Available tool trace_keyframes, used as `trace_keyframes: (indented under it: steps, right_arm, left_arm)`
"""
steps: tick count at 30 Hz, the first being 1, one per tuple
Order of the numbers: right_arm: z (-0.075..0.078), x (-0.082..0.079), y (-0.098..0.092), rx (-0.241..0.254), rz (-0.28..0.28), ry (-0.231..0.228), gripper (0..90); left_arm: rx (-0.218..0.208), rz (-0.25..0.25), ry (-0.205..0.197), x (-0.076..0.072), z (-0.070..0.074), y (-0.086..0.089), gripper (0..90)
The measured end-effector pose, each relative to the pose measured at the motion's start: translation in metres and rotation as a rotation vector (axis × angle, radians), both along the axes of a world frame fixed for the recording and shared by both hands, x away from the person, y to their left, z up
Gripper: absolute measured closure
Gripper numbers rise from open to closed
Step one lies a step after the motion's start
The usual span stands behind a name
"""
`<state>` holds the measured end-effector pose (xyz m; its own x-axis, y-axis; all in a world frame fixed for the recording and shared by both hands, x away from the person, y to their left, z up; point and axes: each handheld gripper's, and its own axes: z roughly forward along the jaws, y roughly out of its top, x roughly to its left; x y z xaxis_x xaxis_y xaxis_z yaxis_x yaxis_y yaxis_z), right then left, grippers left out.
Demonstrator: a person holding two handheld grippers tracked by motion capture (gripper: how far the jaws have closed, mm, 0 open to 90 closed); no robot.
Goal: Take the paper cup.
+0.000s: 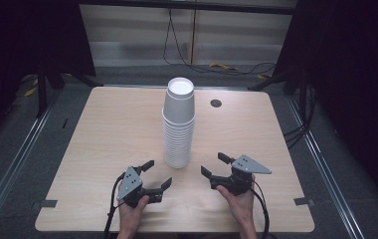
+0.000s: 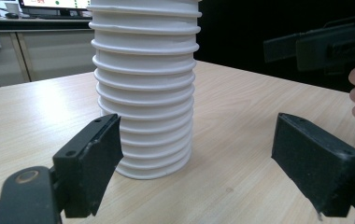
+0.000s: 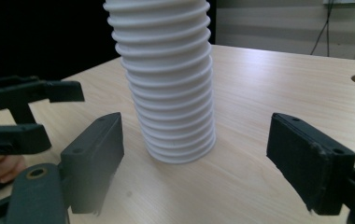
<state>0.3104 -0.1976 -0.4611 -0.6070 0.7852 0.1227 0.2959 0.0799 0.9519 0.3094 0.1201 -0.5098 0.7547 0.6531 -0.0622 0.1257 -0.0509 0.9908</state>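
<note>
Both pairs of jaws are standing wide apart and holding nothing: in the left gripper view the two black pads are framing the lower part of the stack of paper cups (image 2: 145,88) with bare wood between them, and in the right gripper view the pads are likewise spread on either side of the same stack, short of touching it. From above, the left gripper (image 1: 151,175) is resting low on the table (image 1: 102,129) just to the near-left of the stack's foot, its jaws pointing up and to the right toward it, while the right gripper (image 1: 213,165) is sitting at the near-right, its jaws pointing left toward the cups. The person's hands are gripping each tool from the near edge. The stack of paper cups is standing upright, mouth down, around the middle of the table, tall and slightly tapered, with its many rolled rims showing as ridges down its side. Behind it a small round cable hole (image 1: 216,103) is sitting in the tabletop. The work seems to be at its approach step: both tools are lining up on the stack, no cup taken yet. The next move is probably calling for one gripper to steady the lower cups while the other is closing gently on the top cup's wall and lifting straight up, since squeezing hard would crumple thin paper and a sideways pull could topple the column.
</note>
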Motion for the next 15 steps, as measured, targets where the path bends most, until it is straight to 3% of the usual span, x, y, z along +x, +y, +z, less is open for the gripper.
trace_keyframes:
  steps: [6, 9, 15]
  right_arm:
    - [0.011, 0.002, 0.0, 0.01, 0.031, 0.004, 19.3]
    - [0.017, 0.005, -0.001, 0.016, 0.072, 0.006, 24.8]
    - [0.033, 0.01, 0.003, -0.003, 0.096, -0.008, 23.1]
  left_arm:
    - [0.0, -0.001, -0.001, 0.0, 0.0, 0.0, 15.9]
    - [0.0, -0.002, -0.001, 0.0, 0.0, 0.0, 15.9]
    - [-0.004, -0.01, -0.002, 0.0, 0.0, 0.001, 16.0]
